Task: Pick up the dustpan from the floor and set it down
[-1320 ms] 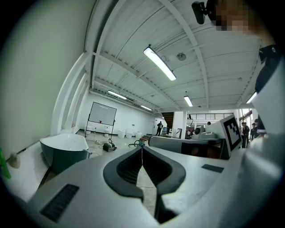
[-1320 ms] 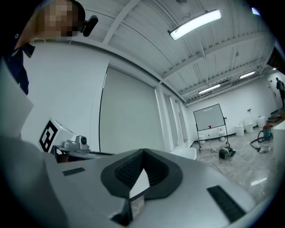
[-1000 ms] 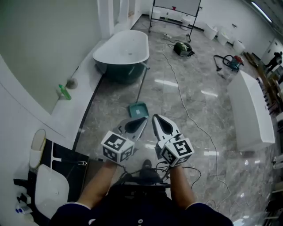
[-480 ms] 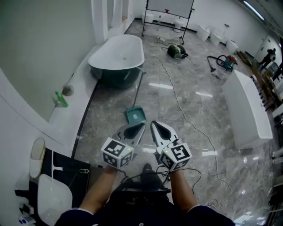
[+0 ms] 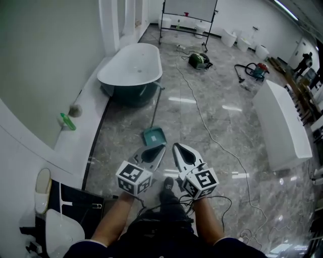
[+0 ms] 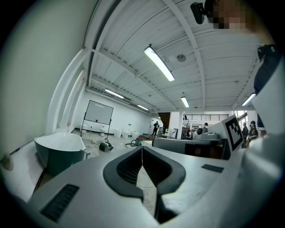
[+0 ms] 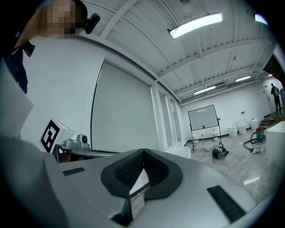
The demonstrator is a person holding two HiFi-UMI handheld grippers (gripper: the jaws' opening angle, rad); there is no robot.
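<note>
From the head view, I hold both tongs out in front of me, side by side and well above the grey marble floor (image 5: 212, 116). The left tongs (image 5: 160, 147) have their jaws together with nothing between them, and the right tongs (image 5: 177, 147) look the same. The green dustpan (image 5: 153, 136) lies on the floor just beyond the tips of the left tongs. Its long handle (image 5: 157, 103) leans up and away towards the bathtub (image 5: 130, 63), and neither pair of tongs touches the dustpan. A green bottle (image 5: 68, 121) lies on the white ledge (image 5: 81, 132) to my left. A cable (image 5: 202, 118) trails across the floor towards a green vacuum (image 5: 198, 59), and a whiteboard (image 5: 187, 8) stands at the far end of the room.

In the left gripper view, the left tongs (image 6: 142, 149) are closed, pads meeting at the tip and holding nothing. The bathtub sits to their left, and the right tongs lie alongside on the right. The dustpan does not show here.

In the right gripper view, the right tongs (image 7: 143, 154) are also closed and empty. The left tongs lie alongside on the left, with the whiteboard and the green vacuum far off to the right. The dustpan does not show here either.
</note>
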